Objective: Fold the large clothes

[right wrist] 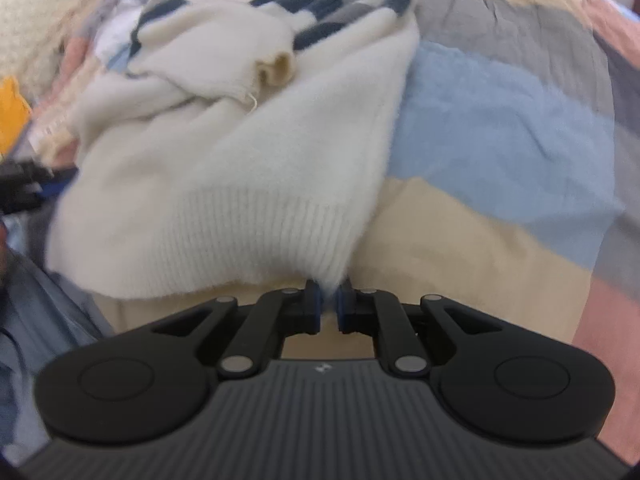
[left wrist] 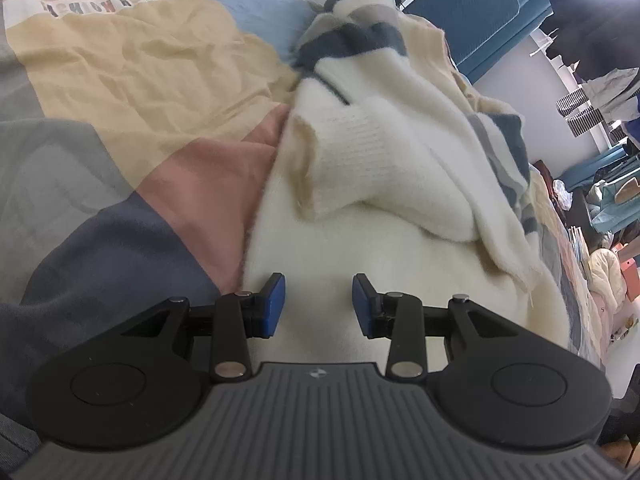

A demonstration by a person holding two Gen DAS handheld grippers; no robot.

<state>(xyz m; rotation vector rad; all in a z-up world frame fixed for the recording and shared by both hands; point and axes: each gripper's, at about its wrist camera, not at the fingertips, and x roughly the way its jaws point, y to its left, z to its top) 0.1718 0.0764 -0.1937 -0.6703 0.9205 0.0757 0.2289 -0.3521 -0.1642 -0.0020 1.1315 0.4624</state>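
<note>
A cream knit sweater with blue and grey stripes lies crumpled on a patchwork bedspread. A ribbed sleeve cuff lies folded over its body. My left gripper is open, its blue pads just above the cream fabric with nothing between them. In the right wrist view the sweater hangs lifted, and my right gripper is shut on the corner of its ribbed hem. The sleeve cuff shows beyond it.
The bedspread has blue, beige, pink and grey patches. To the right in the left wrist view are a teal headboard or cabinet, hanging clothes and clutter beside the bed. The other gripper shows at the left edge of the right wrist view.
</note>
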